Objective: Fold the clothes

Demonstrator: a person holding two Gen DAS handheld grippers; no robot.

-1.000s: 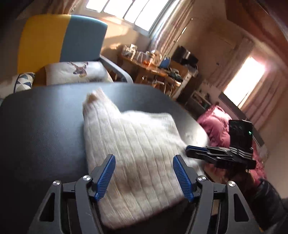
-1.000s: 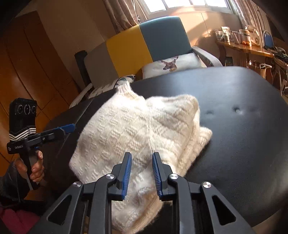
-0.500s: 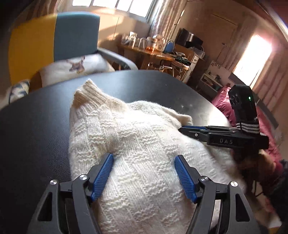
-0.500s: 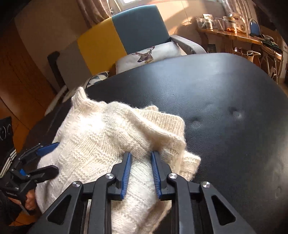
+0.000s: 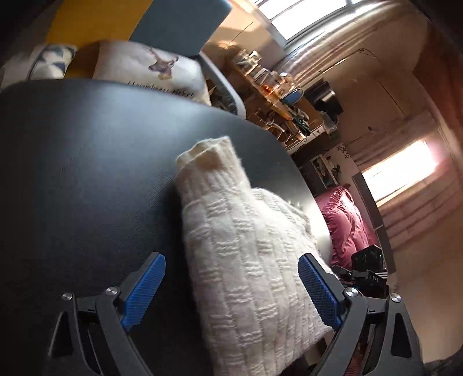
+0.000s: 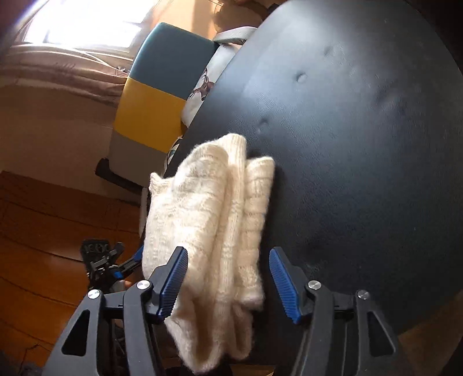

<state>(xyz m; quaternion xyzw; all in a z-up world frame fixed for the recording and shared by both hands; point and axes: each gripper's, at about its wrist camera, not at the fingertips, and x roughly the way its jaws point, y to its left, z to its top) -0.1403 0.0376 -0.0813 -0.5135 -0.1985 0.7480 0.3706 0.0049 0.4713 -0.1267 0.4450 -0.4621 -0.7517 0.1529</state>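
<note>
A cream knitted sweater (image 5: 246,260) lies folded into a narrow bundle on the round black table (image 5: 86,173), its ribbed collar pointing away from me. My left gripper (image 5: 231,289) is open, and the sweater's near end lies between its blue pads without being pinched. In the right wrist view the sweater (image 6: 208,208) sits at the table's (image 6: 361,144) left edge, its near end drooping over the rim. My right gripper (image 6: 228,285) is open too, one finger on either side of that end. The left gripper (image 6: 130,264) shows low beyond the sweater's left side.
A yellow and teal armchair (image 5: 173,26) with a deer-print cushion (image 5: 144,69) stands behind the table. A cluttered desk (image 5: 275,89) and pink bedding (image 5: 344,219) lie to the right. Wooden floor (image 6: 43,217) lies below the table's left edge.
My right gripper, nearly shut over the knit before, has opened wide. The sweater has gone from a broad spread to a narrow bundle. Both views have tilted and shifted toward its near end.
</note>
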